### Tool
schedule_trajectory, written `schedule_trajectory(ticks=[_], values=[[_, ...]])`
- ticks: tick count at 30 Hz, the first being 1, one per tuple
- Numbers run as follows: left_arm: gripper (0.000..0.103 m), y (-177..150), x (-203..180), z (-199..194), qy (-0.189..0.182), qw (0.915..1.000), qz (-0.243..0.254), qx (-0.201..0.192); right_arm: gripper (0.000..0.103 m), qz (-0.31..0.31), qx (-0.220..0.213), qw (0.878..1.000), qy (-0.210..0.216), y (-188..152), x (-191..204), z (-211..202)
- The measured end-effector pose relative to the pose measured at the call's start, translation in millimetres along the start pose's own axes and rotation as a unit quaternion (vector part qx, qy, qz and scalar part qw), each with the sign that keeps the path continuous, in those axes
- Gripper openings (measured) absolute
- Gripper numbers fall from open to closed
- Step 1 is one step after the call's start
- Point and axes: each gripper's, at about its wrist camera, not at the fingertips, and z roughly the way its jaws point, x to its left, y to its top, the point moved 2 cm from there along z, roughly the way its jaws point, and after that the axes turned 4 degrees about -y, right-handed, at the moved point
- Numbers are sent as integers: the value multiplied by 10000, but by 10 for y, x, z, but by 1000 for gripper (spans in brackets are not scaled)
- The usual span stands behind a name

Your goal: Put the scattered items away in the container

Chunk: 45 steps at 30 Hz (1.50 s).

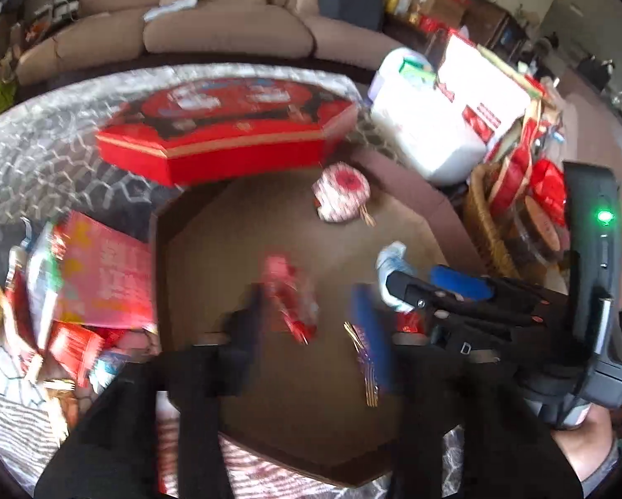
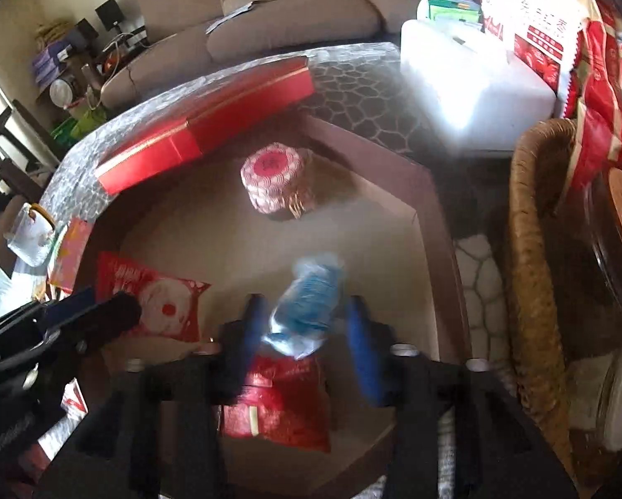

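Note:
The container is an open octagonal brown box. In it lie a round red-and-white patterned packet and a flat red packet. My left gripper is open over the box; a blurred red-and-pink wrapped candy is between its fingers, apparently loose. My right gripper is open over the box; a blue-and-clear wrapped item sits between its fingers, not visibly pinched. A red packet with a white disc lies by the left gripper.
The red octagonal lid lies behind the box. Scattered packets lie left of it. A wicker basket with red goods and a jar stands right. A white box is at the back right.

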Motion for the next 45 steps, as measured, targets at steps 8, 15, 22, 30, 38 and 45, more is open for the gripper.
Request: schedule_trajectory(ticks=[8, 15, 22, 30, 38, 45], values=[[66, 12, 443, -917, 76, 9979, -55, -649, 68, 128, -545, 9981, 270, -36, 19, -497], [82, -697, 1302, -1476, 743, 9940, -471, -646, 69, -133, -724, 9908, 1134, -531, 574, -961], [82, -1220, 1944, -1269, 687, 9850, -1550, -334, 69, -836, -510, 9808, 1686, -1064, 1555, -917], [82, -1096, 1819, -912, 520, 9852, -1596, -343, 69, -751, -337, 9896, 1176, -1156, 1951, -191], [75, -1001, 1776, -515, 709, 9883, -1348, 117, 55, -871, -472, 9914, 850, -1181, 2140, 123], [27, -1033, 1684, -504, 1074, 9900, -920, 33, 34, -1130, -612, 9902, 551, -1199, 2127, 115]])
